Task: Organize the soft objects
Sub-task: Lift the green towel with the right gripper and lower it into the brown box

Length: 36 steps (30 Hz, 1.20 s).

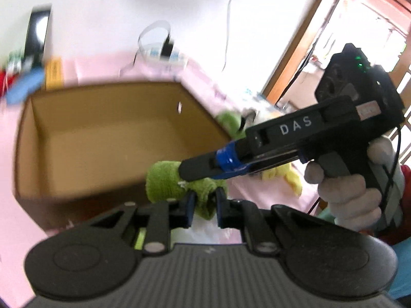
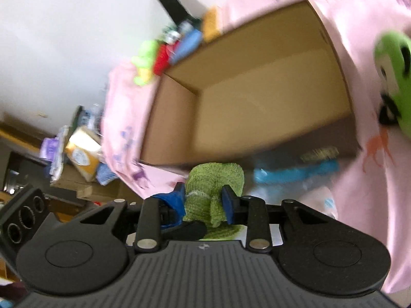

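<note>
A green knitted soft cloth (image 1: 167,182) is held by both grippers at once. My left gripper (image 1: 204,206) is shut on its lower end. My right gripper (image 2: 205,200) is shut on the same green cloth (image 2: 215,179); in the left wrist view its fingers (image 1: 200,169) reach in from the right and pinch the cloth. An open cardboard box (image 1: 108,138) stands just beyond the cloth with nothing inside; it also shows in the right wrist view (image 2: 251,97). A green plush toy (image 2: 395,77) lies on the pink sheet to the box's right.
The pink sheet (image 2: 123,118) covers the surface under the box. A small green and yellow plush (image 2: 145,61), red and blue items lie behind the box. A yellow plush (image 1: 290,177) lies to the right. Cluttered shelves are at far left.
</note>
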### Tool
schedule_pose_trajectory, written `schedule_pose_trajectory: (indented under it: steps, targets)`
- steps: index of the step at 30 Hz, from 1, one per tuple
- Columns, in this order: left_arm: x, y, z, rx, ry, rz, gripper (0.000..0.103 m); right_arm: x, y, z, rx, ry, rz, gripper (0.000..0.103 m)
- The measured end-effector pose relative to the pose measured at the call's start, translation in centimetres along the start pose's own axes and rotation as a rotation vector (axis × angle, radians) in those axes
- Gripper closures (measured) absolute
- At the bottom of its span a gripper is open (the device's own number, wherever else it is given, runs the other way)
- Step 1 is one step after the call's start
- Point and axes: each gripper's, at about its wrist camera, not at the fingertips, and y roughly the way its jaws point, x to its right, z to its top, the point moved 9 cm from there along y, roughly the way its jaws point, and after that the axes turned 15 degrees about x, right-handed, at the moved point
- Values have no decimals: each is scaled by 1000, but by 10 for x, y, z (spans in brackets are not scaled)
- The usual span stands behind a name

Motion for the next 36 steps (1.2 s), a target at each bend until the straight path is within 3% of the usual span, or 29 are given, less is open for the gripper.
schedule_pose_trajectory:
  steps: [6, 11, 20, 25, 28, 30, 33, 36]
  targets:
    - [-39, 7, 57, 89, 39, 17, 94, -34, 20, 46, 124, -100, 45, 89]
    - [-92, 38, 83, 75, 59, 89, 94, -38, 67, 69, 156, -141, 21, 89]
    - [-181, 83, 56, -67, 90, 297, 94, -20, 167, 79, 106, -192, -11, 89]
    - [-209, 91, 42, -140, 84, 424, 94, -11, 210, 73, 53, -166, -8, 89]
    - [-215, 96, 44, -136, 106, 477, 86, -3, 224, 68, 36, -165, -28, 89]
    - [-212, 94, 42, -143, 121, 501, 73, 4, 229, 63, 15, -152, -39, 86]
    - [-208, 95, 38, -144, 162, 521, 62, 6, 232, 58, -31, -134, -46, 85]
    - [-205, 91, 37, -145, 162, 548, 58, 2, 226, 58, -35, -147, -36, 84]
